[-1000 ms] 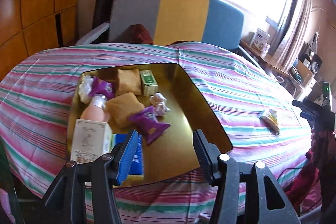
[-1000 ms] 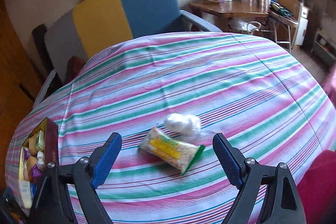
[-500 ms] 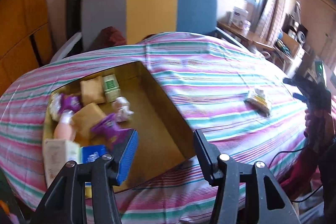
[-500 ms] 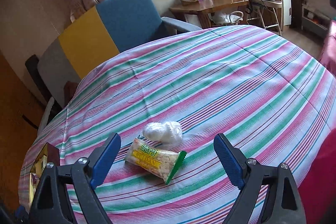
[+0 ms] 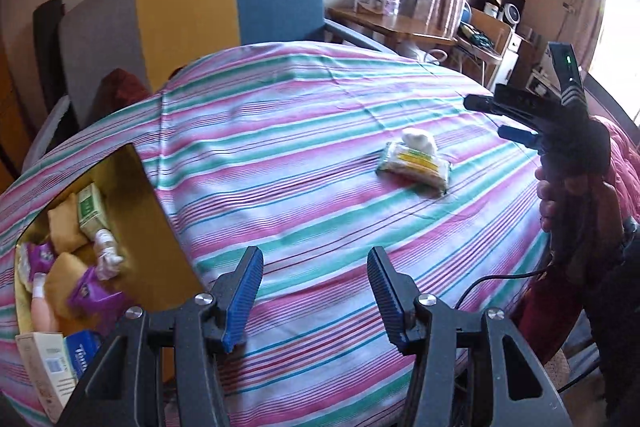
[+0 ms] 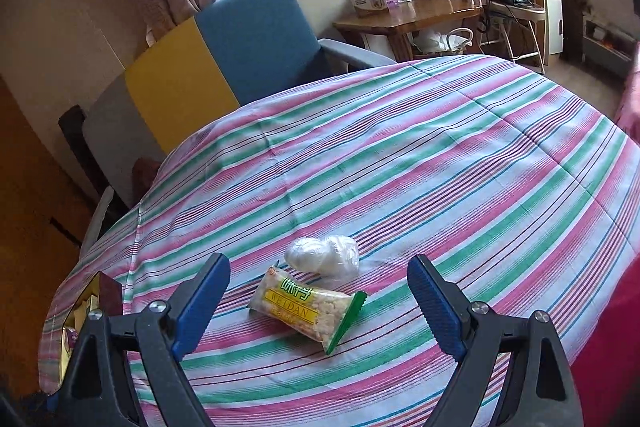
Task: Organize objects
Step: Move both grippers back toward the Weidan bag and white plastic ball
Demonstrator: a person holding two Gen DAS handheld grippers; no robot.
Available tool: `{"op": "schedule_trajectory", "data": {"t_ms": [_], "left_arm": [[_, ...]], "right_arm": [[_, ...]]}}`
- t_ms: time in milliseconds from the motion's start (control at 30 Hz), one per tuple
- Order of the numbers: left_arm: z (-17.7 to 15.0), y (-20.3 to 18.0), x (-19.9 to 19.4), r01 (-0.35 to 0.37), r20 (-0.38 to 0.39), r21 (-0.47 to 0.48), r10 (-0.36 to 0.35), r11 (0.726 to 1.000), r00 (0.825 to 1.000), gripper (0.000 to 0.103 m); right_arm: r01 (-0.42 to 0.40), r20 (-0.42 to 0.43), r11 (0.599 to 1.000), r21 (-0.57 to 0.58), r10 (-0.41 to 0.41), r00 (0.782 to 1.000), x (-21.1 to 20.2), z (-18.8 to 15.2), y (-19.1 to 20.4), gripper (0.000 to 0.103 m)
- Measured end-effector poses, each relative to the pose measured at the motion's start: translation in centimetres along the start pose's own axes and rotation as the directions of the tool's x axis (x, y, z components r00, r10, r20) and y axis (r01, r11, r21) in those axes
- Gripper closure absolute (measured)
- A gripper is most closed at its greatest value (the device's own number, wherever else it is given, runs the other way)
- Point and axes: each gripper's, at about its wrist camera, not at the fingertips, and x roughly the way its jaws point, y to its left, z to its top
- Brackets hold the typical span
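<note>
Two grippers, both empty, are hovering over a striped table with two loose items.

The right gripper (image 6: 316, 301) is standing wide apart, framing one yellow-and-green crinkly snack packet (image 6: 306, 309) lying flat on the tablecloth (image 6: 440, 155); one white, clear-wrapped bundle (image 6: 323, 254) is touching its far end. The left gripper (image 5: 316, 297) is gaping over bare cloth, grasping nothing. Beside it, one gold-lined box (image 5: 160, 239) is holding two tan cushiony packs, a purple packet (image 5: 94, 295) and several cartons, blurred, so perhaps more.
</note>
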Motion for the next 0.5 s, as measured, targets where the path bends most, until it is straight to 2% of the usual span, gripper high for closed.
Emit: {"op": "schedule_trajectory", "data": {"t_ms": [300,400,500], "left_arm": [[1.5,-2.6,3.5,0.077,-0.069,0.019,-0.076,0.997,0.995,0.048],[2.1,-3.1,5.8,0.122,-0.129,-0.014,-0.123,0.992,0.984,0.048],[3.3,-3.1,8.8,0.167,-0.196,-0.083,-0.181,0.982,0.964,0.049]], "right_arm": [[-0.034,0.026,0.998,0.053,0.032,0.999,-0.5,0.2,-0.8,0.012],[-0.048,0.036,0.996,0.080,0.045,0.998,-0.6,0.3,-1.2,0.012],[-0.061,0.038,0.994,0.094,0.058,0.998,-0.7,0.4,-1.5,0.012]]}}
